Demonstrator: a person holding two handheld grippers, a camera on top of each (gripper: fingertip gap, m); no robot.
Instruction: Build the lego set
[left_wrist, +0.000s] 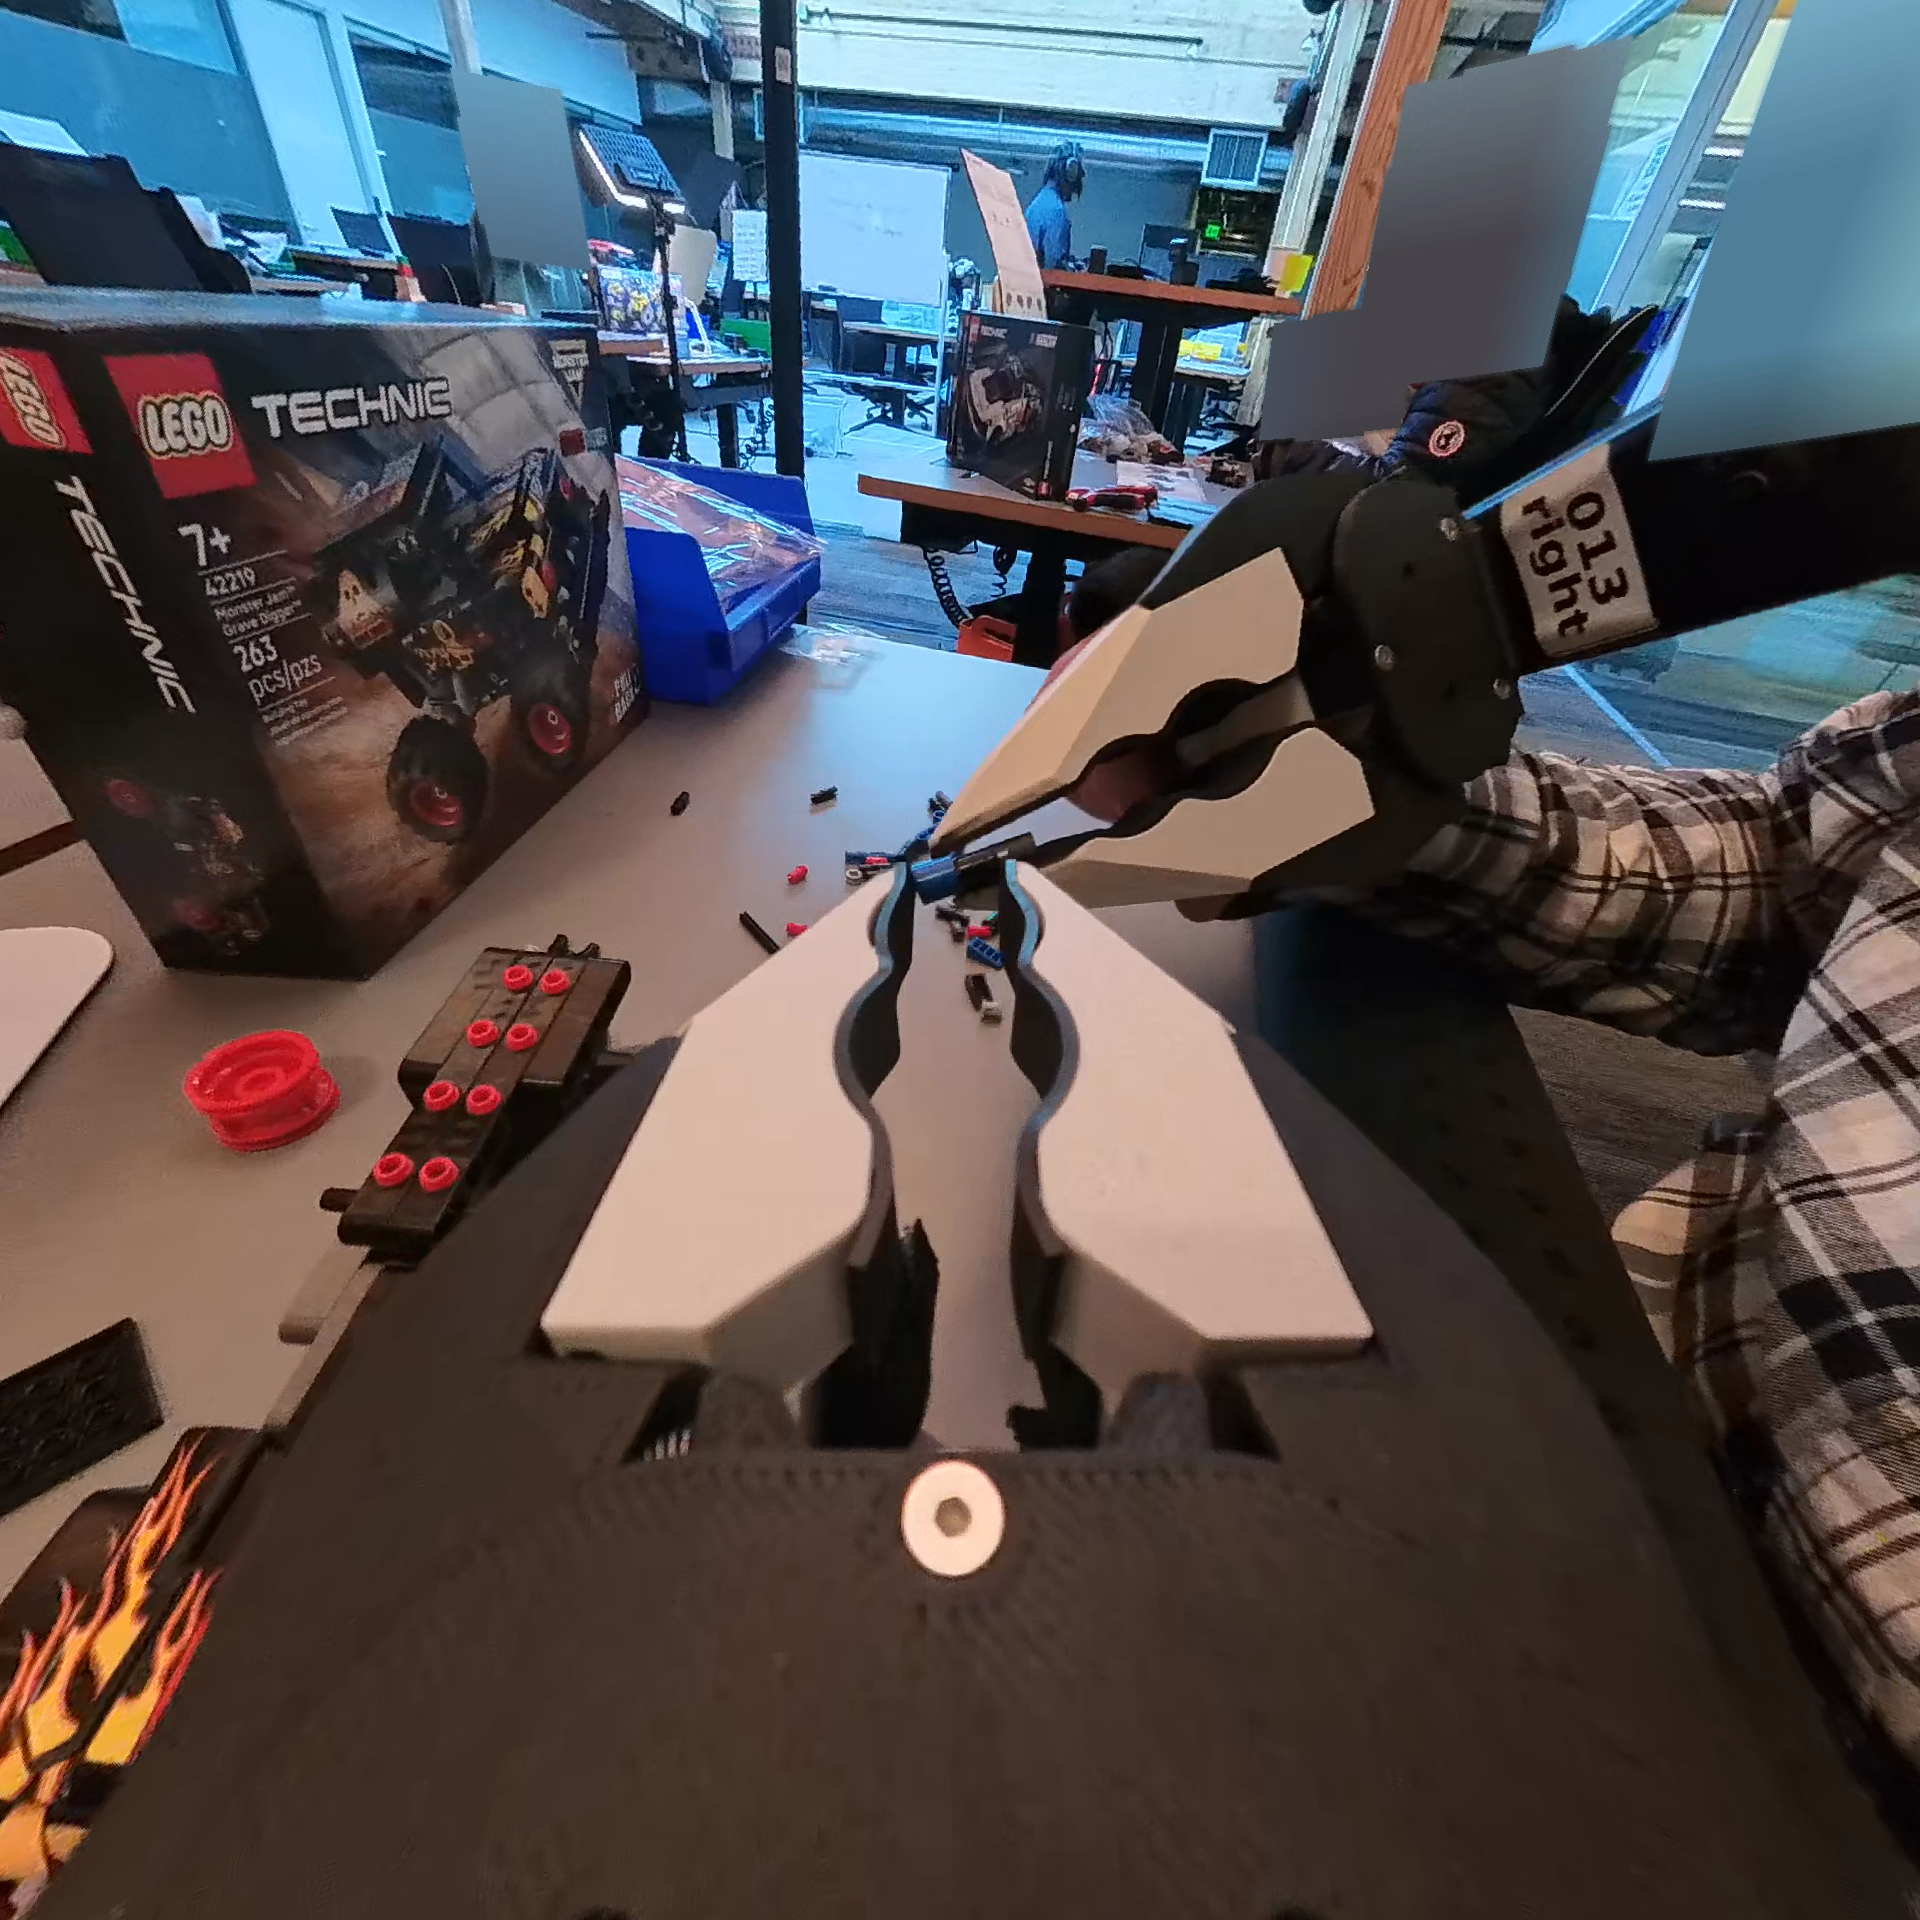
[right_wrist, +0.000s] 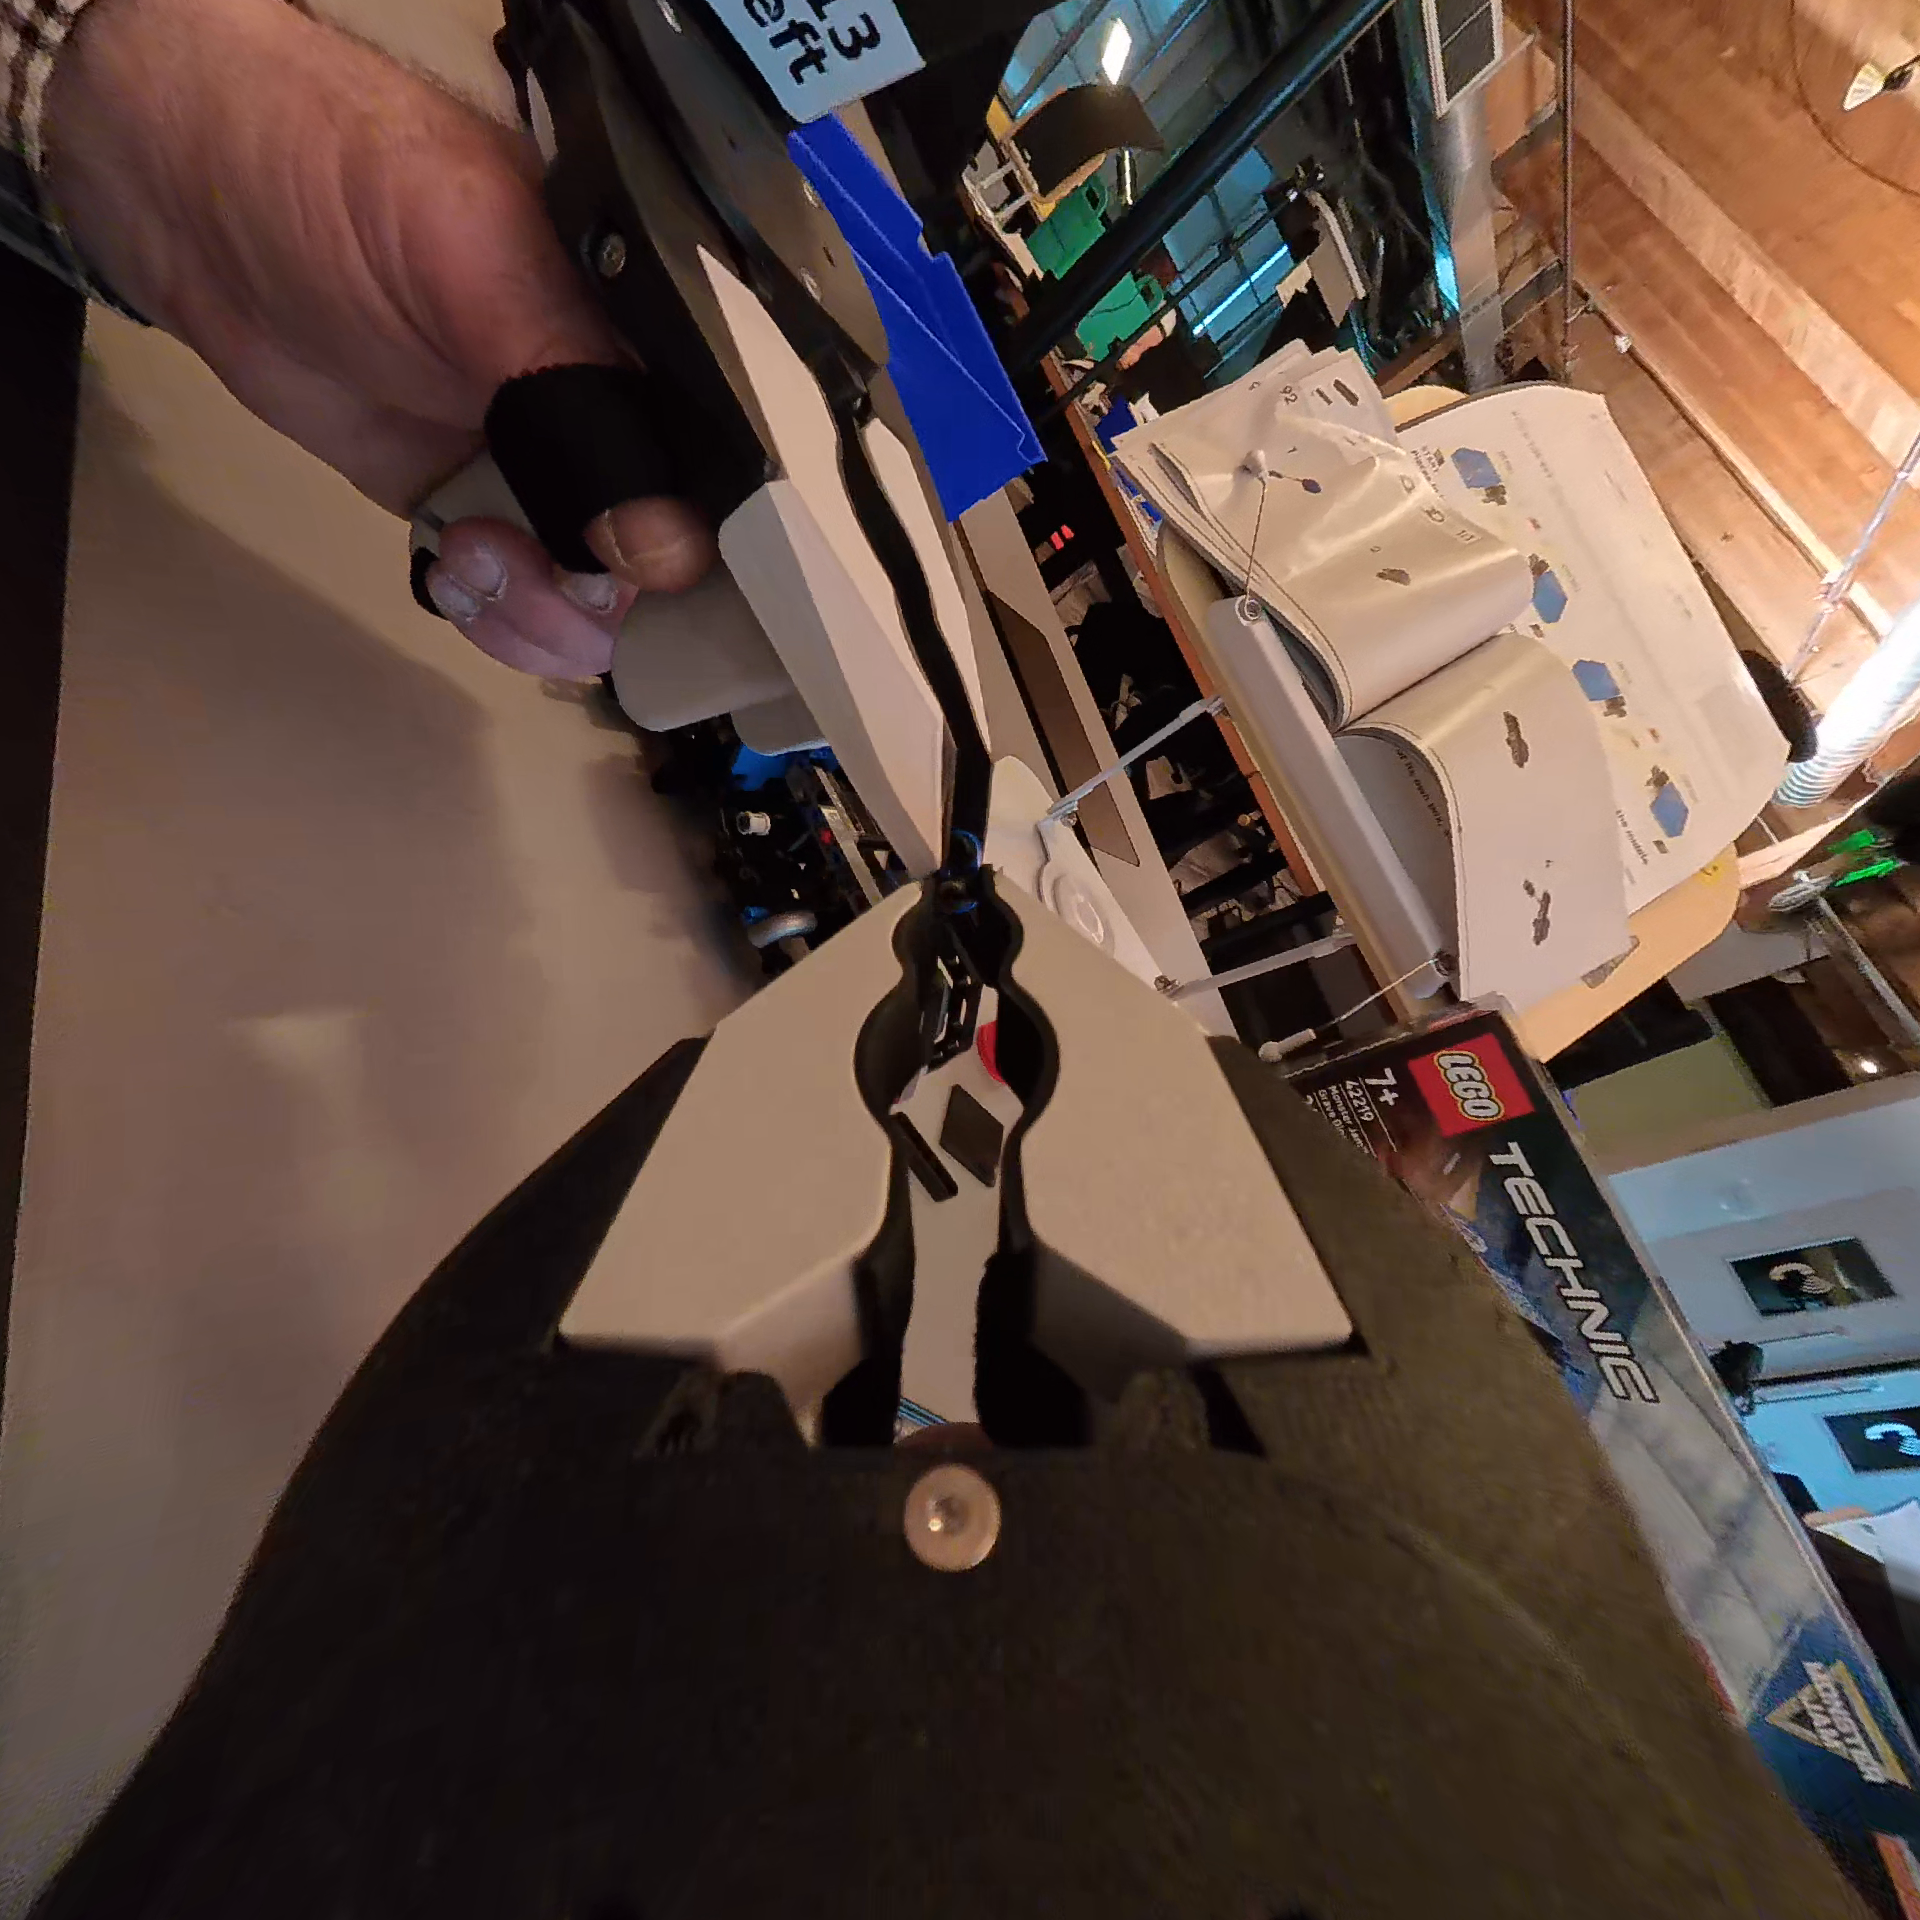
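The left claw (left_wrist: 961, 883) is nearly closed, its tips pinching a small blue-and-black piece (left_wrist: 951, 871) above the bench (left_wrist: 665, 894). The right claw (left_wrist: 987, 836) meets it from the right, tips clamped on the same piece. Loose small parts (left_wrist: 977, 961) lie just beyond. A black beam assembly with red pins (left_wrist: 499, 1081) and a red wheel hub (left_wrist: 262, 1088) rest near left; the set box (left_wrist: 312, 623) stands far left.

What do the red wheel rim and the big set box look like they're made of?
Red wheel rim: looks like moulded plastic, glossy, with highlights on its ribbed edge. Set box: probably printed cardboard, smooth with a slight sheen and crisp folded corners.
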